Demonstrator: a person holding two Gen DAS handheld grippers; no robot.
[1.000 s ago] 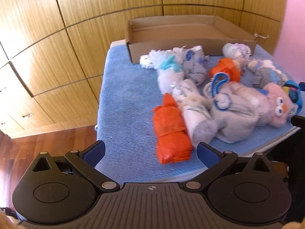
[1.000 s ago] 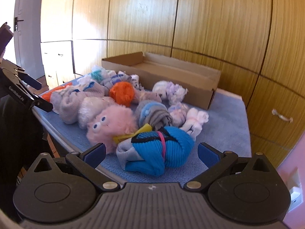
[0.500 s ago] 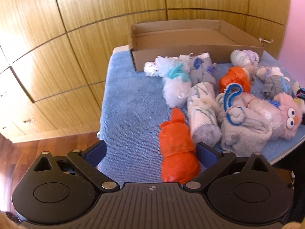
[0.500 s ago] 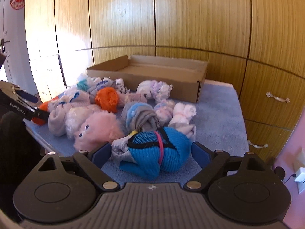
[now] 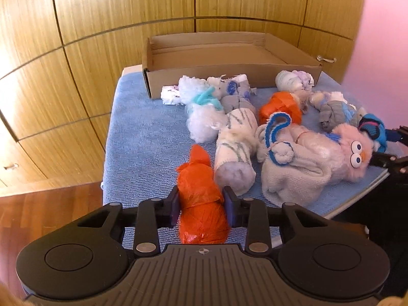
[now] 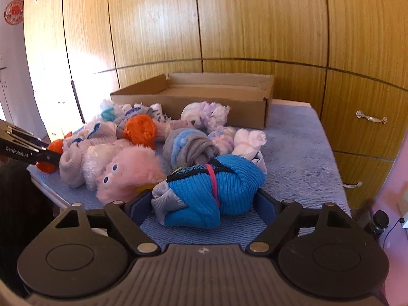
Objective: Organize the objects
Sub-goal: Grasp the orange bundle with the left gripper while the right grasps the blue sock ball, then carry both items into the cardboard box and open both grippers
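- Your left gripper (image 5: 201,205) is clamping the orange rolled sock bundle (image 5: 200,209); both blue pads are pressing into its sides, and the bundle's near end is dipping out of sight behind the gripper body.
- Your right gripper (image 6: 204,207) is bracketing the bright blue ribbed sock roll with a pink band (image 6: 211,191). The pads are sitting right at its two ends, but whether they are actually squeezing it is hard to tell, since the roll is covering the contact points.
- The fuzzy pink sock roll with googly eyes (image 6: 127,173) is lying just left of the right gripper, touching the blue roll; a yellow scrap between them is mostly hidden.
- Ahead of both grippers, the shallow open cardboard box (image 5: 219,61) is sitting at the far edge of the blue towel-covered table (image 5: 142,142); nothing is showing inside it.
- Both gripped rolls are lying close to the table's near edge. Open towel is stretching to the left of your left gripper and to the right of your right gripper (image 6: 301,153).
- The wooden cabinet wall (image 6: 229,25) is standing just behind the box.
- Counting: one box, two orange bundles, one blue roll, one pink fuzzy roll; the pale rolls heaped between are overlapping too much to count surely.
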